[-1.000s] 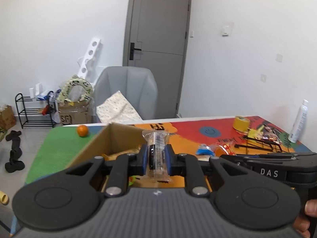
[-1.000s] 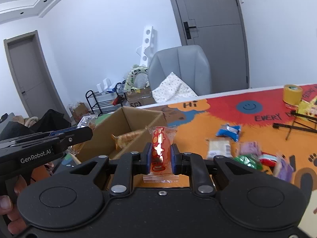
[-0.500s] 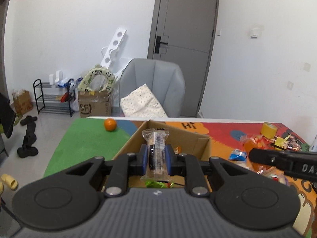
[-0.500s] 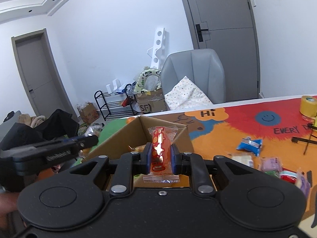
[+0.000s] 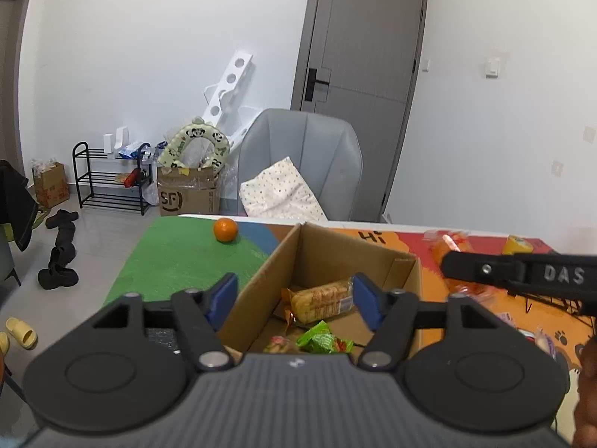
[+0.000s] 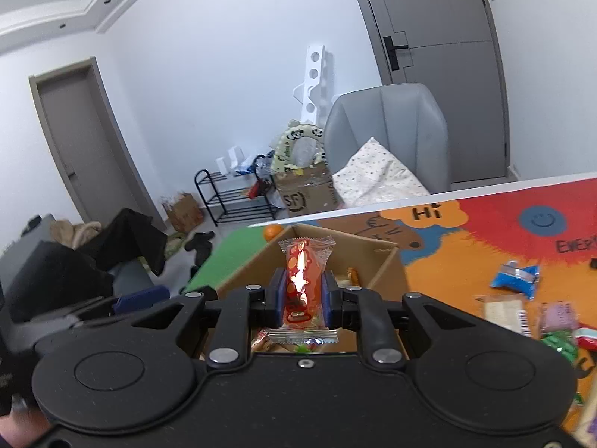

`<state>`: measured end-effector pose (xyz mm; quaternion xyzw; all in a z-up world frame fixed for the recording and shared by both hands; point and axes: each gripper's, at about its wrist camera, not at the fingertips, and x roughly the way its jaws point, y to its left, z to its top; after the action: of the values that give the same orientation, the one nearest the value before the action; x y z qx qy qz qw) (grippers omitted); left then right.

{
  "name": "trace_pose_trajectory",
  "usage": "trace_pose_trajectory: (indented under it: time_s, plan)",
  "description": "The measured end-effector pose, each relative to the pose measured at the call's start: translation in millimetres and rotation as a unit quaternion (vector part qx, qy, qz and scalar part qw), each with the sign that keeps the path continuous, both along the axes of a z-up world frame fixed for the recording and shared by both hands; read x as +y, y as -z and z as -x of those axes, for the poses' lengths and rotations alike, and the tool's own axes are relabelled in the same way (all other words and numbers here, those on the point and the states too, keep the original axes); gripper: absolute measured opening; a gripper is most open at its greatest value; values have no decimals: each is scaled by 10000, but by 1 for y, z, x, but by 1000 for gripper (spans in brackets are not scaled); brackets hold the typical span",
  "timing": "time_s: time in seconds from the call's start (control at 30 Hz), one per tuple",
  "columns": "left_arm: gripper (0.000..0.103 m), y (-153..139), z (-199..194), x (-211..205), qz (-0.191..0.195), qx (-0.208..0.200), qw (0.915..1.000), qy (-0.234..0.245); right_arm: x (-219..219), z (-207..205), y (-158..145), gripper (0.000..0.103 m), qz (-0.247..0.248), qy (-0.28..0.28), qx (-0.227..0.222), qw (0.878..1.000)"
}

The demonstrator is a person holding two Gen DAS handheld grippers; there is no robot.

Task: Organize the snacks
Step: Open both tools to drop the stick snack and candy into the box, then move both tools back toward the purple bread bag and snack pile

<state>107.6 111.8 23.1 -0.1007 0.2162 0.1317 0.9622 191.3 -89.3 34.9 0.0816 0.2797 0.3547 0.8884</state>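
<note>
An open cardboard box [image 5: 328, 257] stands on the colourful table mat, and it also shows in the right wrist view [image 6: 377, 257]. Inside lie a biscuit pack [image 5: 321, 298], a green wrapper [image 5: 322, 341] and other snacks. My left gripper [image 5: 294, 300] is open and empty, its jaws spread above the box. My right gripper [image 6: 301, 300] is shut on a red-orange snack packet [image 6: 304, 280] and holds it over the box's near edge. In the left wrist view the right gripper's body [image 5: 522, 274] reaches in from the right with the packet [image 5: 449, 248].
An orange [image 5: 225, 229] lies on the green part of the mat. Loose snacks lie on the mat right of the box, among them a blue packet [image 6: 518, 276], a pale one [image 6: 505, 313] and a pink one [image 6: 559, 317]. A grey chair [image 5: 302, 164] stands behind the table.
My left gripper has opened and the clear-wrapped snack it held is gone from its jaws. Both grippers have moved left, over the box. The right one still holds its packet.
</note>
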Motion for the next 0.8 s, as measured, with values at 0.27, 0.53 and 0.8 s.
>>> trace_pose_trajectory:
  time_s: [0.27, 0.53, 0.8]
  plan:
    - [99, -2, 12, 2, 252, -42, 9996, -70, -18, 8, -1, 57, -93, 171, -13, 9998]
    - [101, 0, 21, -14, 309, 45, 9995, -40, -50, 22, 6, 88, 56, 471, -55, 9989]
    - [102, 6, 23, -44, 408, 168, 9985, 320, -91, 34, 17, 103, 134, 820, 120, 9965]
